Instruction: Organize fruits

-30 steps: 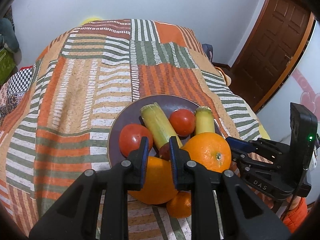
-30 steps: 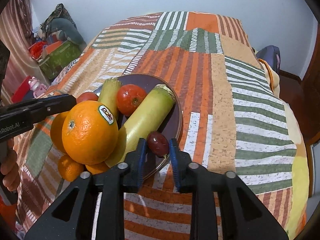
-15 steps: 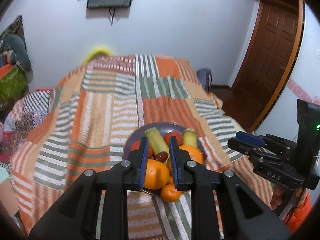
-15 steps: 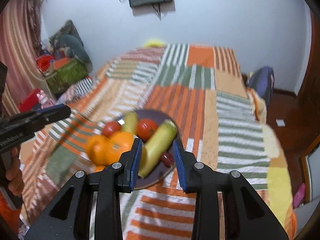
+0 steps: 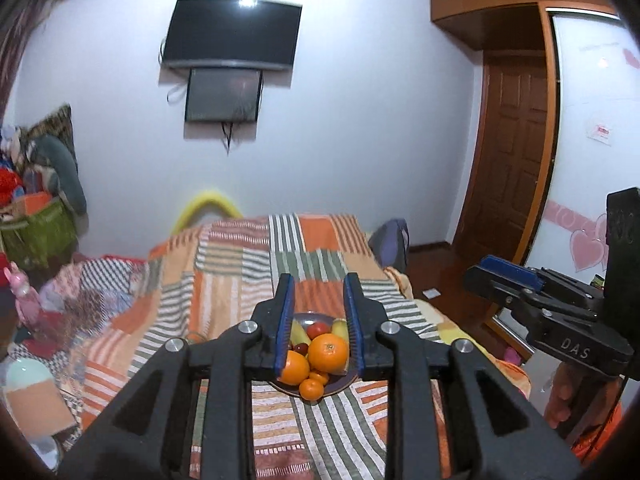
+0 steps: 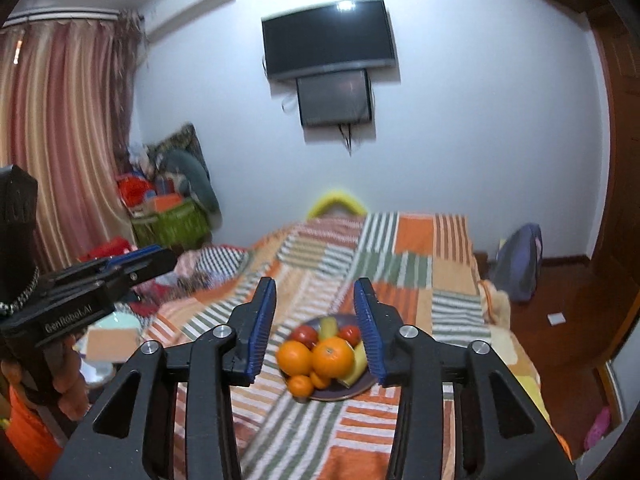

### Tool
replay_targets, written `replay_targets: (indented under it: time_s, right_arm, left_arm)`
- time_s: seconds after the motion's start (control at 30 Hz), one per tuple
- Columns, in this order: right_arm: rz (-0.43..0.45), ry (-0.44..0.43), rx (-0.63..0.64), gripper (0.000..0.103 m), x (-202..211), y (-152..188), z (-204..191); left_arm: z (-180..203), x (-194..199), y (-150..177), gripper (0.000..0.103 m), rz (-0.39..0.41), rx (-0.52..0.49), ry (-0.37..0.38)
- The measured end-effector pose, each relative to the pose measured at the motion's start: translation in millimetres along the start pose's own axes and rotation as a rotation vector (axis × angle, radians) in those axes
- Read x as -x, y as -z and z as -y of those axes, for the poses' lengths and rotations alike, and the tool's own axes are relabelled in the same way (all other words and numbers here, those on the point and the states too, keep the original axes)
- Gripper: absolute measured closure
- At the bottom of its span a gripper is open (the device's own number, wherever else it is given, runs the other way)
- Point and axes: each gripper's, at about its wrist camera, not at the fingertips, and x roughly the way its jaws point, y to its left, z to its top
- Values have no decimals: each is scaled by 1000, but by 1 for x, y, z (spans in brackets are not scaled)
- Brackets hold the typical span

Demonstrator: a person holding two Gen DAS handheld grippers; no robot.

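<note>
A dark plate (image 5: 345, 383) sits on the striped bedspread, well below and ahead of both grippers. It holds two big oranges (image 5: 328, 354), a small mandarin (image 5: 311, 389), tomatoes (image 5: 319, 327), yellow-green stalk pieces (image 5: 298, 332) and a dark plum (image 5: 301, 347). My left gripper (image 5: 319, 280) is high above the bed; its jaws are opening with nothing between them. In the right wrist view the same plate (image 6: 362, 387) and oranges (image 6: 333, 356) look blurred. My right gripper (image 6: 315, 284) hangs just as high, its jaws opening wider and empty.
A patchwork blanket (image 5: 224, 280) covers the bed. A wall TV (image 5: 232, 36) hangs at the far end, with a wooden door (image 5: 512, 152) to the right. A green basket of clothes (image 6: 172, 224) and a curtain (image 6: 60, 140) stand left, a backpack (image 6: 520, 264) right.
Both grippers have lifted up and drawn back from the plate, which now looks small and far. The views tilted up toward the wall. Both pairs of jaws spread apart, the right more.
</note>
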Motion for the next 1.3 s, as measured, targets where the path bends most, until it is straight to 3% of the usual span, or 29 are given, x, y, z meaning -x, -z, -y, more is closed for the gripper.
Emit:
replay_targets:
  time_s: [0.13, 0.2, 0.27, 0.33, 0.4, 0.53, 0.77, 0.83, 1.3]
  right_arm:
    - [68, 15, 14, 60, 27, -1, -15]
    - [90, 17, 14, 55, 36, 0, -19]
    - [108, 27, 17, 55, 43, 1, -22]
    - [122, 36, 22, 52, 48, 1, -23]
    - [137, 49, 22, 37, 51, 3, -24]
    - [164, 80, 29, 30, 58, 4, -26]
    - [200, 117, 31, 8, 68, 7, -31]
    - [210, 134, 26, 0, 69, 9, -31]
    - [213, 150, 34, 0, 71, 15, -34]
  left_arm:
    - [12, 33, -1, 75, 48, -16, -9]
    - [17, 46, 1, 68, 67, -21, -10]
    - [21, 57, 4, 52, 87, -24, -18]
    - [25, 66, 7, 46, 106, -26, -18]
    - [28, 73, 8, 42, 118, -33, -26]
    - [32, 87, 11, 27, 140, -42, -43]
    - [34, 94, 14, 11, 163, -48, -56]
    - [36, 96, 15, 7, 171, -52, -68]
    - [32, 96, 19, 3, 187, -52, -84]
